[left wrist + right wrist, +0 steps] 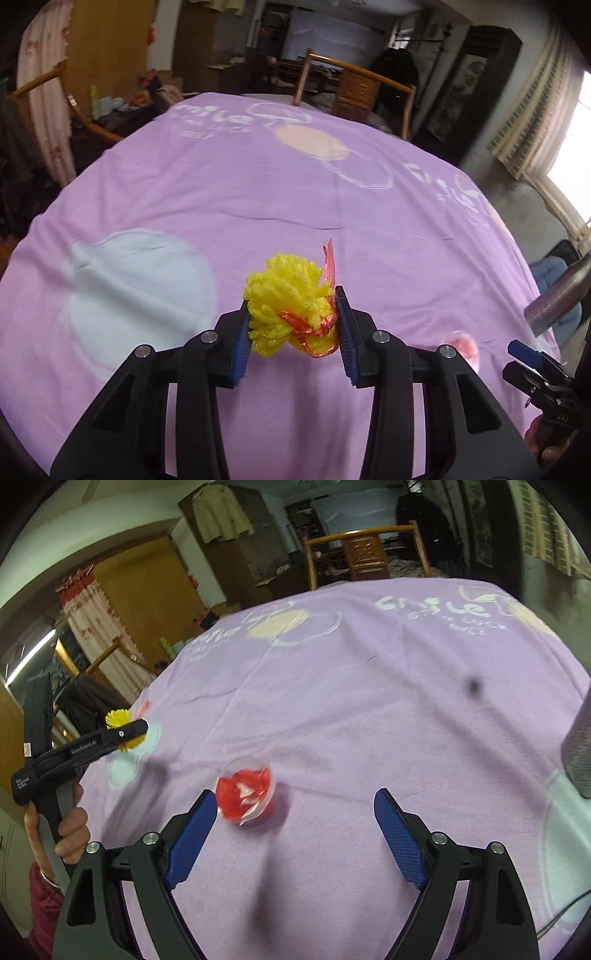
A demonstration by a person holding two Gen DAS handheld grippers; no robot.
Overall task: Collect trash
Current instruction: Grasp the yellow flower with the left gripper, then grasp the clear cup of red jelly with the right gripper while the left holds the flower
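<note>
My left gripper has its jaws closed on the yellow foam net just above the table, but such squashy foam may slip free, while my right gripper gapes empty beside the plastic cup.

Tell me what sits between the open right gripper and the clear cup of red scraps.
Only bare purple tablecloth, per the right wrist view: right gripper open, its left pad beside the cup.

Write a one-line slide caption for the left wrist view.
Left gripper fingers closed on a yellow foam net tied with red ribbon, above the purple tablecloth.
</note>
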